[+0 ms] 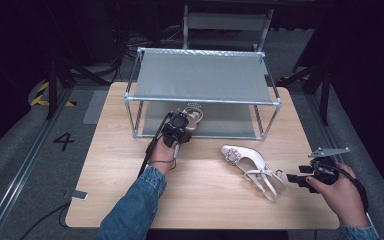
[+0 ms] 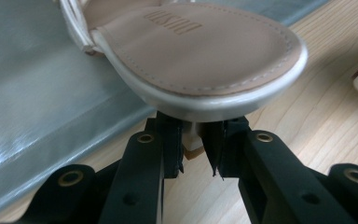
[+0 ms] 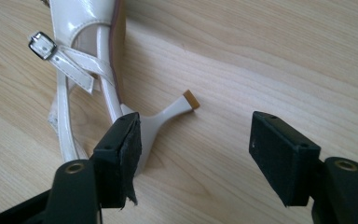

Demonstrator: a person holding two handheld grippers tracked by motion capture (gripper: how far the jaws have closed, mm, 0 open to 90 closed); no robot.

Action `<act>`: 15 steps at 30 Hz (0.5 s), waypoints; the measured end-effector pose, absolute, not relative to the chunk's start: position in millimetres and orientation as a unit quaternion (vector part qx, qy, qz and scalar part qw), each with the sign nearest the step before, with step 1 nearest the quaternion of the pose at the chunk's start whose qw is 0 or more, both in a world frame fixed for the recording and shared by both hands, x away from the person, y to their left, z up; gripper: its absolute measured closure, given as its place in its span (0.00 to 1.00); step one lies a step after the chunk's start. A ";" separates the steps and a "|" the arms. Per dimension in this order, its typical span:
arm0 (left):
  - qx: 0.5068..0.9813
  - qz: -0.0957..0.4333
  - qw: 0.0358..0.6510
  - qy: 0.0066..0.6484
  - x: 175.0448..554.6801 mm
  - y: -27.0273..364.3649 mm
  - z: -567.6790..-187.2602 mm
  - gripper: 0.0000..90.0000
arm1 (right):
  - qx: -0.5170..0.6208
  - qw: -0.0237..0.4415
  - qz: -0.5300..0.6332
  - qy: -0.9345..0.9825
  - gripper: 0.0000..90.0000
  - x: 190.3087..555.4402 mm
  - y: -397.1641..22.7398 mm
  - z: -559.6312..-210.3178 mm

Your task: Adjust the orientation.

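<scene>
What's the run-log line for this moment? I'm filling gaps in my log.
left gripper: shut on heel of white strappy shoe at grey metal rack | right gripper: open by second white shoe lying on wooden table

Rack [image 1: 202,100] front open; corner posts [image 1: 133,117] flank gap.

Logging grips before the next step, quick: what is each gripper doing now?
Left gripper: shut on the heel of one shoe.
Right gripper: open, holding nothing, beside the other shoe.
</scene>
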State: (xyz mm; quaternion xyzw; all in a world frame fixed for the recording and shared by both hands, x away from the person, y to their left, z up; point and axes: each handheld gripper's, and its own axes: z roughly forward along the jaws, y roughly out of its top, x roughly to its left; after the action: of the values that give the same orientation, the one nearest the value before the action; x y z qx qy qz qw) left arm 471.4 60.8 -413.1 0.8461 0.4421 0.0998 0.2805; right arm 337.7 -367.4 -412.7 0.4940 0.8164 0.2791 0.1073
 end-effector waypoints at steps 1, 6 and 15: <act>0.846 0.096 0.279 0.443 472.4 59.3 -413.0 0.84 | 0.498 0.108 0.278 0.815 0.40 335.0 -370.0 -413.3; 0.848 0.085 0.288 0.438 482.1 52.6 -416.1 0.84 | 0.504 0.108 0.276 0.812 0.40 330.4 -374.9 -414.4; 0.845 0.072 0.295 0.441 501.8 35.5 -425.8 0.83 | 0.512 0.105 0.273 0.808 0.39 325.8 -378.0 -418.2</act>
State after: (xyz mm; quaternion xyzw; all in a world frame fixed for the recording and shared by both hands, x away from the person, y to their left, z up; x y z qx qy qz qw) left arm 501.8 35.5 -425.8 0.8446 0.4409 0.0722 0.2952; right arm 325.8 -378.0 -418.2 0.5116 0.8080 0.2729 0.1049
